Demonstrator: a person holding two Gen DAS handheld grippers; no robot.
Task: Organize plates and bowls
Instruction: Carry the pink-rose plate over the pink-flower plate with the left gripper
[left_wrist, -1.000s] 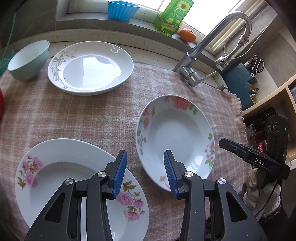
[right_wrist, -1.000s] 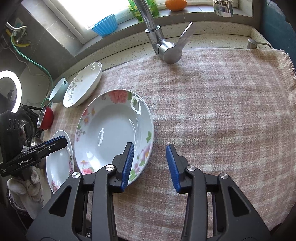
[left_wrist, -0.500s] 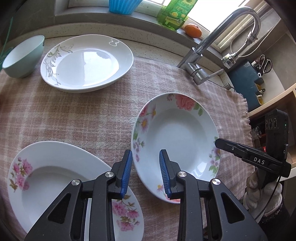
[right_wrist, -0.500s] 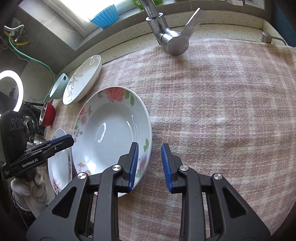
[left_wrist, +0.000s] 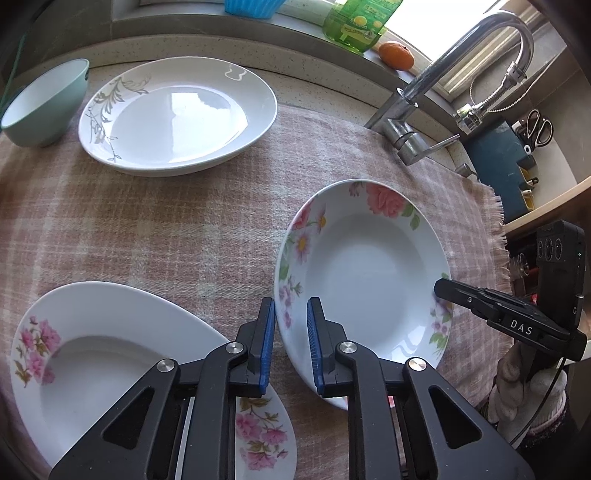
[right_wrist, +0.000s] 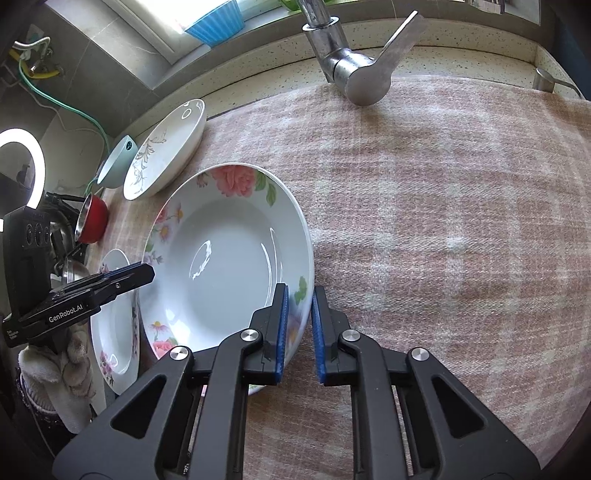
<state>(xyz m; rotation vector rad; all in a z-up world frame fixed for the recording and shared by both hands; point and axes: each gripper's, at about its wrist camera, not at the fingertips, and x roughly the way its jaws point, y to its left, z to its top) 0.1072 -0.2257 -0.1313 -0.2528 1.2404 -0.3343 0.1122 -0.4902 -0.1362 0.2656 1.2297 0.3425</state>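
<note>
Now both grippers have narrowed their jaws from a wide spread a second ago to a close pinch on the rose plate (left_wrist: 364, 266), one at each side. The left gripper (left_wrist: 291, 332) has the plate's near-left rim between its blue pads, and its jaws are closing, with a sliver of gap to the left pad. The right gripper (right_wrist: 298, 325) has the near-right rim between its pads, jaws drawn in tight on it. That reads as a two-handed grasp nearly made, so a lift is likely next, perhaps toward stacking with the pink plate (left_wrist: 110, 354) at the near left.

The rose plate lies right of centre on the checked cloth (left_wrist: 166, 229) over the tabletop, open side up. Its right edge looks slightly raised off the cloth, though I cannot be sure. Being round, it has no true long axis; its big rose points to the far side, toward the faucet (left_wrist: 417, 110).

Far left sit the leaf plate (left_wrist: 177, 114) and a green bowl (left_wrist: 44, 103), apart from the grasp.
</note>
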